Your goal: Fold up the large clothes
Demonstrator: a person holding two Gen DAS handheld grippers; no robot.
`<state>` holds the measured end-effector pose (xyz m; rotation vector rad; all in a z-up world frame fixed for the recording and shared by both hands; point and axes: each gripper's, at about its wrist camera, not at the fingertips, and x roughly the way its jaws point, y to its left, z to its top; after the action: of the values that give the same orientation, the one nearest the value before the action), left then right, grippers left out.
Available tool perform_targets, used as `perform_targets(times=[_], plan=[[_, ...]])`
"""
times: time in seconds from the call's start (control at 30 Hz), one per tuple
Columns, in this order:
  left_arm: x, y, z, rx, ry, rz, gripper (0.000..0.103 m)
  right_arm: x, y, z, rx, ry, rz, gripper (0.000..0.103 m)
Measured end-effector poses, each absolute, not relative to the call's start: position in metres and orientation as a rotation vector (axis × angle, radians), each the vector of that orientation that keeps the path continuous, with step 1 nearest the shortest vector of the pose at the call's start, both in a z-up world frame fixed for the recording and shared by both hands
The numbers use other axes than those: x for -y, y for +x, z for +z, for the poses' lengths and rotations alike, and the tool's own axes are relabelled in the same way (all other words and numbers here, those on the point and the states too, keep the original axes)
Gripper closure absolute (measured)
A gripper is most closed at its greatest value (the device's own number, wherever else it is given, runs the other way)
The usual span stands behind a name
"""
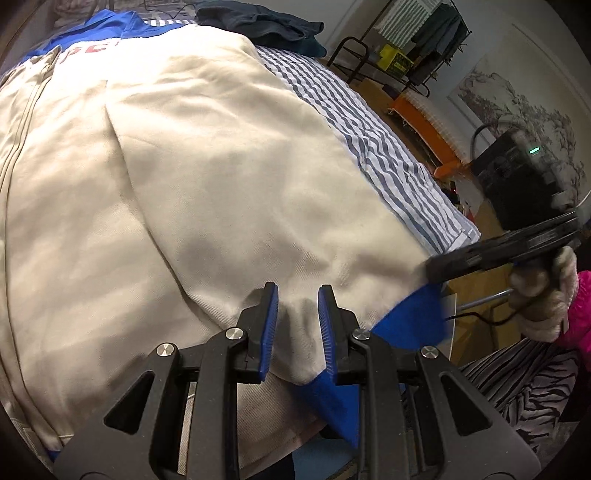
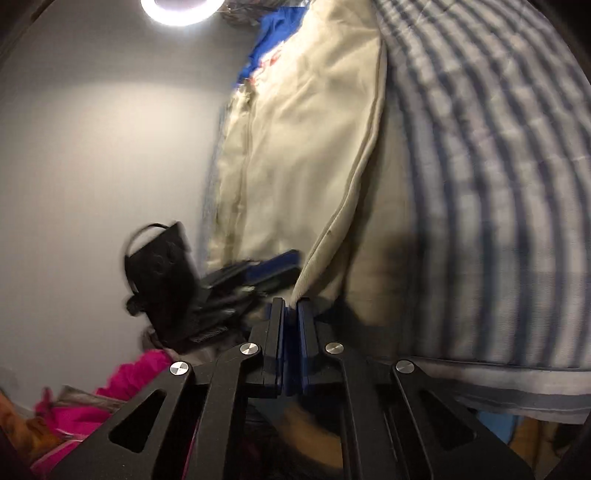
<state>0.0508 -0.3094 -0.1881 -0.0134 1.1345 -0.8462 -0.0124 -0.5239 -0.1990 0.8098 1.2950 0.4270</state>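
- The cream jacket [image 1: 192, 177] (blue trim at collar and hem) lies spread over the striped bedsheet [image 1: 388, 155], its hem at the near edge.
- The left gripper [image 1: 297, 295] pinches a fold of the near hem between its blue pads.
- The right gripper [image 2: 291, 306], jaws pressed together, nips the jacket's edge at the right corner.
- A dark garment [image 1: 258, 26] lies at the far end.

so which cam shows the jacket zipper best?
Left wrist: the zipper runs sharp down the cream jacket at frame left. Right wrist shows the zipper too, but blurred and at a steep angle.
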Motion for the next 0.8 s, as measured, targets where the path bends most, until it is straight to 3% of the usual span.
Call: perform_targets(times=[0.1,0.3,0.37,0.47,0.8], plan=[[0.314,0.048,-0.183,-1.134,-0.007,-0.853,0.082,0.529,-0.016,-0.212,-1.346,0.785,0.327,0.098],[0.331,0.041,-0.165,-1.137,-0.028,-0.896,0.079,0.523,-0.013,-0.162,-1.24,0.576,0.331,0.095],[0.342,0.042,-0.159,-1.146,-0.043,-0.883,0.061,0.536,-0.013,-0.138,-1.14,0.542,0.285,0.09],[0.363,0.048,-0.157,-1.18,-0.064,-0.844,0.044,0.567,-0.017,-0.12,-1.032,0.554,0.18,0.082],[0.439,0.05,-0.186,-1.287,0.14,-0.664,0.042,0.627,-0.011,-0.097,-0.877,0.646,0.02,0.081]])
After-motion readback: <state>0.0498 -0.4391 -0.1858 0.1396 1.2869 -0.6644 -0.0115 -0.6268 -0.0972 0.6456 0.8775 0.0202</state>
